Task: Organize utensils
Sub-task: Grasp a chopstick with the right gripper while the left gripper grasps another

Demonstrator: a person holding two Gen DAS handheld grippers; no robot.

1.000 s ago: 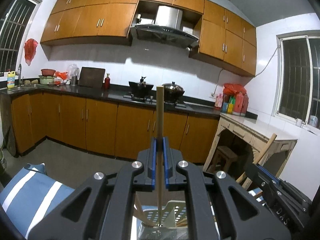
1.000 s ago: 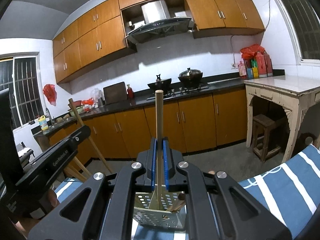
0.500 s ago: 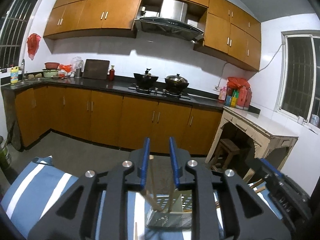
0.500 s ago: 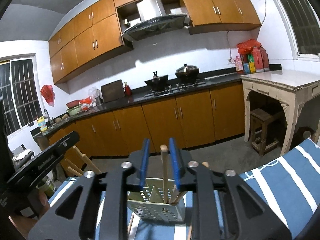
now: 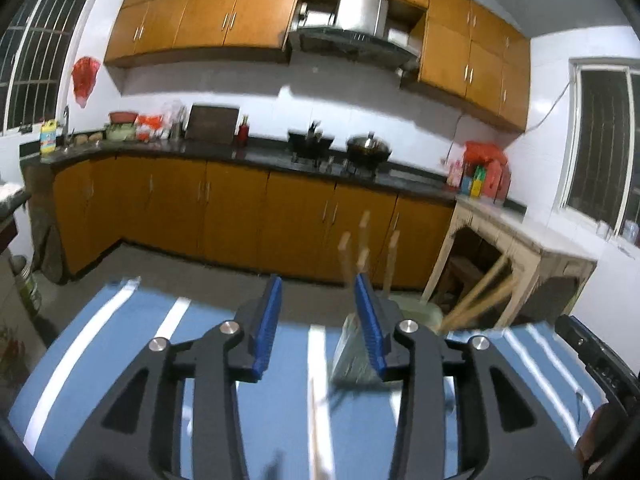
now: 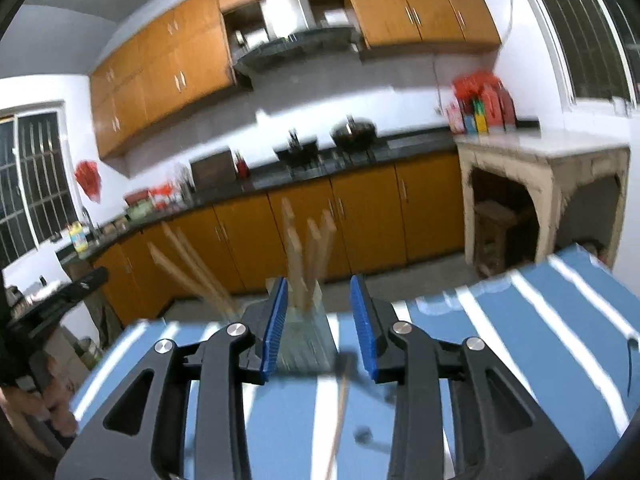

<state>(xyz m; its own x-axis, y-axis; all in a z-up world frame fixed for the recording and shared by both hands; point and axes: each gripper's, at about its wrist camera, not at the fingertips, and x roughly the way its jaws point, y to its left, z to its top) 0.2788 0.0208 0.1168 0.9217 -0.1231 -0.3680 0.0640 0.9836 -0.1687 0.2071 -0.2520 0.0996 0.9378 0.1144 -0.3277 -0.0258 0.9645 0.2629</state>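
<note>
A pale perforated utensil holder (image 5: 354,354) (image 6: 308,342) stands on the blue-and-white striped cloth (image 5: 120,344) (image 6: 520,320). Several wooden chopsticks (image 5: 364,248) (image 6: 304,256) stand in it, and some lean out sideways (image 5: 476,300) (image 6: 192,272). One loose chopstick (image 5: 316,420) (image 6: 339,412) lies on the cloth in front of the holder. My left gripper (image 5: 318,328) is short of the holder and to its left, jaws opening, nothing between them. My right gripper (image 6: 320,328) faces the holder from a little way back, jaws opening, pads touching nothing. Each gripper shows at the edge of the other's view (image 5: 600,364) (image 6: 60,300).
Orange base cabinets (image 5: 240,216) and a dark counter with pots on a stove (image 5: 340,148) run along the far wall. A pale stone-topped side table (image 6: 540,168) with a stool (image 6: 500,232) under it stands to the right. A hand (image 6: 24,408) holds the left gripper.
Both grippers have let go of the chopsticks they held upright; those now stand in the holder. Both have opened and drawn back, the left one also shifting left.
</note>
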